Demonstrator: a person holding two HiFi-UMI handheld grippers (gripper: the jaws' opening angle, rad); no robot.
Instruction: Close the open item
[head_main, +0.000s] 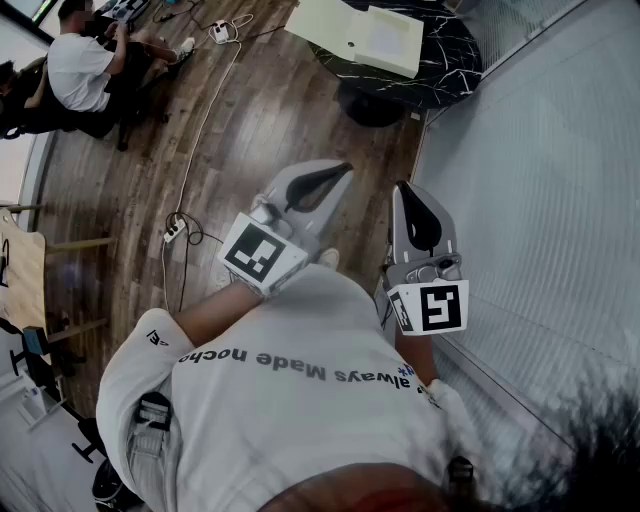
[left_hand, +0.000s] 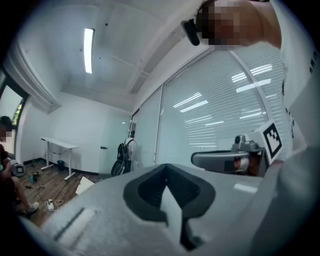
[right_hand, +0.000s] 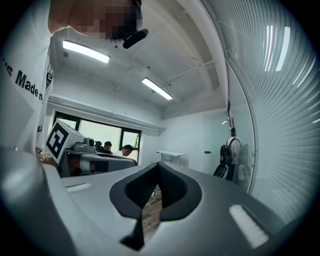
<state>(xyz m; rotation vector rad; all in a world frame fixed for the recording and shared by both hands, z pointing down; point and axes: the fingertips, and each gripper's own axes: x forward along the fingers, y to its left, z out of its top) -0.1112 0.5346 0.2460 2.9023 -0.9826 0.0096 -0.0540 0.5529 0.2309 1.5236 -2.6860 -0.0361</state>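
My left gripper (head_main: 343, 169) and right gripper (head_main: 403, 187) keep their jaws together, holding nothing, well apart from the dark tabletop (head_main: 452, 62). On this tabletop a white box (head_main: 385, 40) lies open; I cannot tell its contents.

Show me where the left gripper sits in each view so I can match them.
Head view: left gripper, centre, jaws shut, tips pointing up-right.
Left gripper view: left gripper fills the bottom, shut jaws meeting at centre.
Right gripper view: left gripper at mid-left, right of its marker cube.
Shared landmark: blinds-covered glass wall, on the right in all three.
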